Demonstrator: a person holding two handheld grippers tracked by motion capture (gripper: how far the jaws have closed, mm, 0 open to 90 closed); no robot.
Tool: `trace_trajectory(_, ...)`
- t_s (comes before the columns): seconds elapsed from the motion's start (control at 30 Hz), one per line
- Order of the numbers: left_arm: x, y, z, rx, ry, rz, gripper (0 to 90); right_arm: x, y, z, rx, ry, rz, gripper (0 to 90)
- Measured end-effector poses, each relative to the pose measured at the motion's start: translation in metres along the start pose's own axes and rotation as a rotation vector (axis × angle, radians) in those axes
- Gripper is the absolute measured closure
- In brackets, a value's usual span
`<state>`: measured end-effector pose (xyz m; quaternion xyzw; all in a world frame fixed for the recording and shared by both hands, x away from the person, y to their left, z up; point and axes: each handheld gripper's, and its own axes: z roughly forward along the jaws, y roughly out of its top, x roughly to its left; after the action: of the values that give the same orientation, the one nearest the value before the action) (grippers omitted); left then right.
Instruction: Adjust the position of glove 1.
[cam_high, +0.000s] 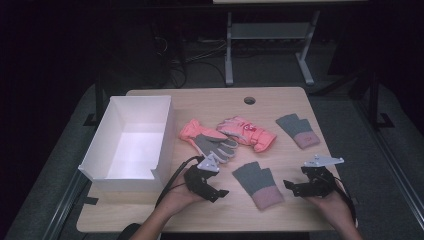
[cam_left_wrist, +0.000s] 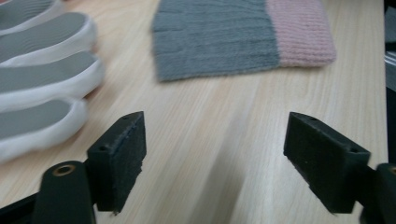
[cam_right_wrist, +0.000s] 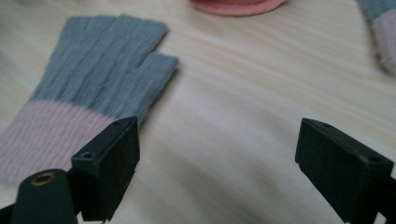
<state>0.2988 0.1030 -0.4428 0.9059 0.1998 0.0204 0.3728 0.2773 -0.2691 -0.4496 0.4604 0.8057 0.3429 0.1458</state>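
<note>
A grey fingerless glove with a pink cuff (cam_high: 258, 184) lies flat near the table's front, between my two grippers. My left gripper (cam_high: 220, 192) sits just left of it, held in a hand. In the left gripper view this gripper (cam_left_wrist: 212, 140) is open over bare wood, with the glove (cam_left_wrist: 224, 35) ahead of it. My right gripper (cam_high: 289, 186) rests to the glove's right, pointing toward it. Its jaws (cam_right_wrist: 217, 154) stand open and empty, the glove (cam_right_wrist: 93, 79) lying by the left jaw. A matching glove (cam_high: 297, 130) lies at the back right.
A white open box (cam_high: 131, 142) stands at the table's left. A coral glove with grey and white fingers (cam_high: 207, 140) and a pink glove (cam_high: 247, 131) lie mid-table. The table has a cable hole (cam_high: 249, 100) at the back. Bare wood shows along the front edge.
</note>
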Motion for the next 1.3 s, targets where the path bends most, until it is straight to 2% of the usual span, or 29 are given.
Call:
trace_trajectory(0.13, 0.0, -0.013, -0.008, -0.01, 0.012, -0.016, 20.6, -0.005, 0.008, 0.0, -0.01, -0.013, 0.011, 14.6)
trace_trajectory(0.23, 0.0, -0.019, -0.014, -0.052, 0.034, -0.031, 20.1, -0.009, 0.014, 0.002, -0.005, -0.017, 0.011, 15.4)
trace_trajectory(0.43, 0.004, -0.022, -0.012, -0.046, 0.021, -0.049, 20.3, -0.012, 0.024, 0.005, -0.001, -0.045, -0.009, 15.6)
trace_trajectory(0.53, 0.006, -0.023, -0.011, -0.029, 0.046, -0.062, 17.1, -0.014, 0.031, 0.006, -0.002, -0.061, -0.021, 16.4)
trace_trajectory(0.7, 0.009, -0.024, -0.013, -0.037, 0.084, -0.092, 13.0, -0.02, 0.038, 0.008, -0.003, -0.073, -0.017, 16.5)
trace_trajectory(0.83, 0.009, -0.025, -0.01, -0.032, 0.079, -0.085, 13.1, -0.027, 0.046, 0.011, 0.008, -0.077, -0.007, 16.7)
trace_trajectory(0.9, 0.009, -0.026, -0.007, -0.026, 0.074, -0.079, 13.3, -0.03, 0.05, 0.012, 0.008, -0.095, -0.015, 18.0)
trace_trajectory(0.97, 0.011, -0.027, -0.006, -0.011, 0.073, -0.068, 13.6, -0.035, 0.055, 0.013, 0.004, -0.098, 0.001, 18.5)
trace_trajectory(1.0, 0.01, -0.028, -0.005, -0.024, 0.074, -0.079, 13.6, -0.041, 0.06, 0.014, -0.003, -0.1, 0.008, 19.1)
trace_trajectory(1.03, 0.01, -0.029, -0.005, -0.03, 0.077, -0.083, 13.6, -0.041, 0.06, 0.014, -0.003, -0.1, 0.008, 19.1)
trace_trajectory(1.07, 0.011, -0.03, -0.006, -0.02, 0.077, -0.073, 13.6, -0.043, 0.062, 0.015, 0.0, -0.102, 0.018, 19.5)
trace_trajectory(1.13, 0.012, -0.032, -0.007, -0.022, 0.08, -0.073, 13.7, -0.049, 0.068, 0.018, -0.012, -0.107, 0.023, 21.5)
trace_trajectory(1.3, 0.012, -0.03, -0.006, -0.022, 0.072, -0.069, 14.3, -0.062, 0.084, 0.028, -0.001, -0.135, 0.024, 23.6)
